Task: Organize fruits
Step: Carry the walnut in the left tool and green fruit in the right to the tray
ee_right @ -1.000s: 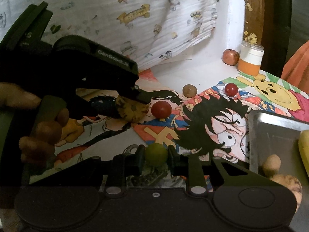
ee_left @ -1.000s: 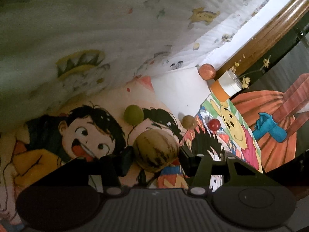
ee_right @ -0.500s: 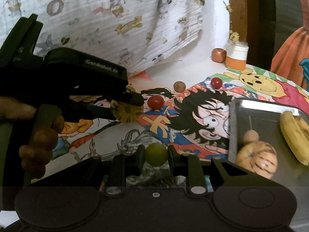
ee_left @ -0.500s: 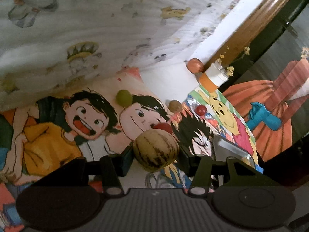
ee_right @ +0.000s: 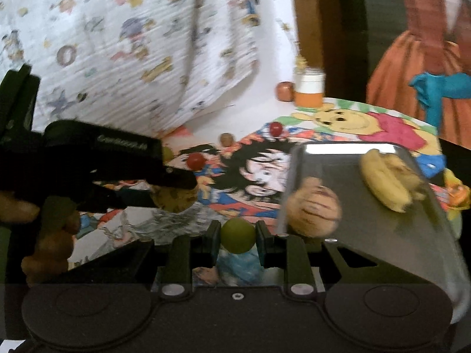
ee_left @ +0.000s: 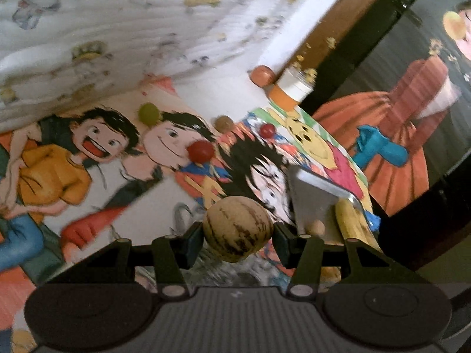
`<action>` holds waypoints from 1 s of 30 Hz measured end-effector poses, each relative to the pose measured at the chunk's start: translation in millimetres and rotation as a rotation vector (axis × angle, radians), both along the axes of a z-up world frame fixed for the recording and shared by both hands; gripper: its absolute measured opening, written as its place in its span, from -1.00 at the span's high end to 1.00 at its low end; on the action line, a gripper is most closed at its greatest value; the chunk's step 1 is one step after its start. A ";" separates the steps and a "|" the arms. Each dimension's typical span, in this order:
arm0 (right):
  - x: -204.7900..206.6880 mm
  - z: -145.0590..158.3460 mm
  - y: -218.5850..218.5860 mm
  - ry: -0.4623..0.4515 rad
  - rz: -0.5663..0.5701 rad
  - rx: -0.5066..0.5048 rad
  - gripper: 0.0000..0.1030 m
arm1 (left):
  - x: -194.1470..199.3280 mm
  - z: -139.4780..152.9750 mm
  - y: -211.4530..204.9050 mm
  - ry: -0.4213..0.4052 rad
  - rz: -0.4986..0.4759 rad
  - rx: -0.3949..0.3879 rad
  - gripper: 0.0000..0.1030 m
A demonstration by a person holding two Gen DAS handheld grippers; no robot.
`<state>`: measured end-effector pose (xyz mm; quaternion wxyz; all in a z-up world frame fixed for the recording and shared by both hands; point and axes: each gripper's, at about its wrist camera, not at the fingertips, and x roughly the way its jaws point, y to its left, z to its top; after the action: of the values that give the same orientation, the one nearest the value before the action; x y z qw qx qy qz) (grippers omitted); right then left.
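A cartoon-printed cloth [ee_right: 241,176] covers the surface. The metal tray [ee_right: 368,206] is the landmark: bananas [ee_right: 385,176] lie toward its far right, a striped melon [ee_right: 313,210] at its near left rim. Left of the tray the left hand-held gripper [ee_left: 238,232] clamps a second striped melon [ee_left: 238,228]; white lettering on its body is too blurred to read. At the tray's near left corner the right hand-held gripper [ee_right: 238,236] pinches a green fruit [ee_right: 238,235]. Beyond the tray, loose fruits dot the cloth: a red tomato [ee_right: 195,161], another green fruit [ee_left: 148,113].

Black tongs [ee_right: 238,236], silver screws, white lettering
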<state>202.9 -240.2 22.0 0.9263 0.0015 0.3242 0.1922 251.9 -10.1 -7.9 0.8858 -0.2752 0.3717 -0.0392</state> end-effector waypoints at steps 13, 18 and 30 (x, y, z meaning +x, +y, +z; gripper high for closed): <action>-13.1 -13.6 -71.3 0.006 -0.199 -0.039 0.47 | -19.3 2.1 -65.1 -0.015 -0.193 0.012 -0.08; -18.5 -18.7 -85.8 0.013 -0.231 -0.044 0.48 | -22.7 -1.7 -88.3 -0.010 -0.271 0.019 -0.08; -16.8 -24.1 -96.2 0.026 -0.260 -0.054 0.48 | -16.6 -6.8 -117.8 -0.001 -0.345 0.027 -0.08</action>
<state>186.1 -336.4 -2.1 0.9388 0.0213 0.3382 0.0616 235.3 -127.9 -14.8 0.8697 -0.1951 0.4135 -0.1859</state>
